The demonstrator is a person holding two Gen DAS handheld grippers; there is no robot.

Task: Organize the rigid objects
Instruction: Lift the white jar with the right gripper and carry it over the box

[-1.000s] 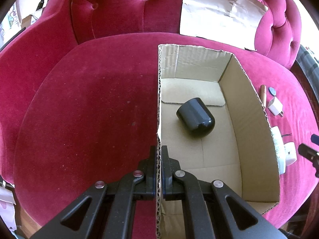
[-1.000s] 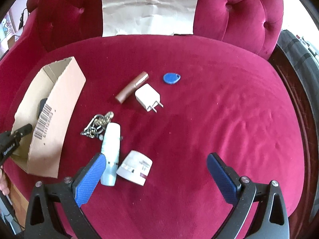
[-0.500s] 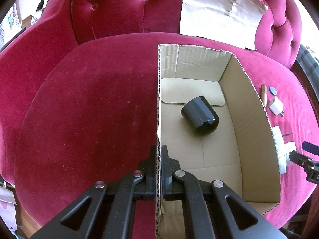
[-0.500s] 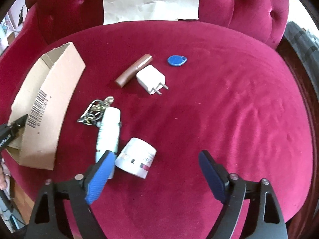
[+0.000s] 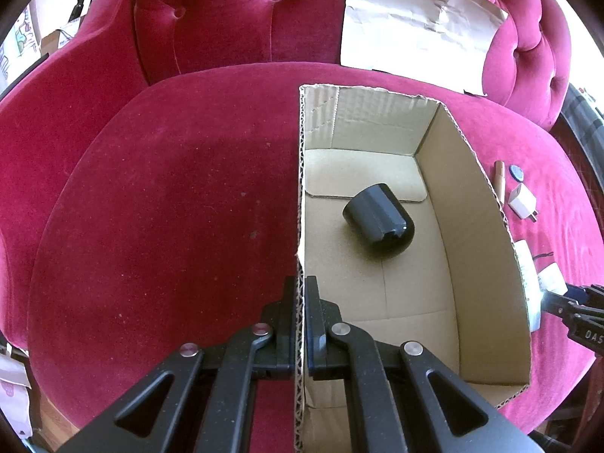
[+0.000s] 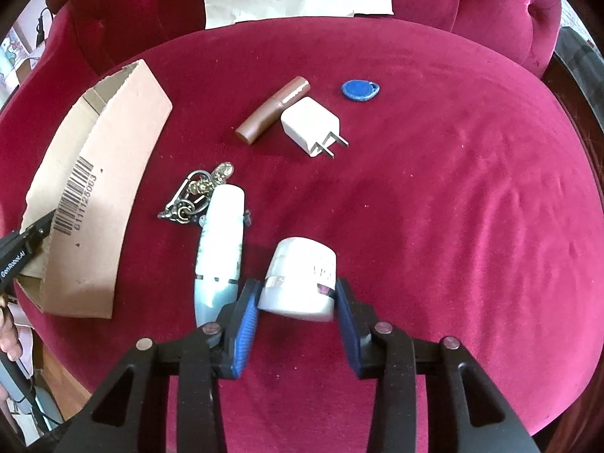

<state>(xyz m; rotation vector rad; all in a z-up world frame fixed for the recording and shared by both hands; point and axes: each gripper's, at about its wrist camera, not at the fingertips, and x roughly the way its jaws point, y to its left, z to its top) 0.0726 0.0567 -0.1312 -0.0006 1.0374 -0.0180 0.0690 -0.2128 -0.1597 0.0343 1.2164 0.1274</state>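
i'm pinching the near wall of the cardboard box (image 5: pixel 475 204) with the left gripper (image 5: pixel 301 298), fingers squeezed together on the corrugated edge, which i think is mostly about keeping the box from sliding on the velvet sofa seat (image 6: pixel 434 196) while stuff gets dropped in. there's one black cylinder thing (image 5: pixel 379 222) lying on its side on the box floor. over on the other side i'm bringing the right gripper (image 6: pixel 296 304) around the white jar (image 6: pixel 298 277), which is lying on its side just right of the box; blue fingers (image 6: pixel 245 317) are flanking it on both sides and look like they're touching or nearly touching, so i'd call it closing on the jar, can't swear it's a firm grip. what's bugging me is the white tube (image 6: pixel 221 241) sitting right beside the left finger, partly on the bunch of keys (image 6: pixel 192 196), so it could get nudged on the lift. the brown tube (image 6: pixel 273 109), the white charger plug (image 6: pixel 311 126) and the blue key fob (image 6: pixel 358 90) are farther back, well out of the way.
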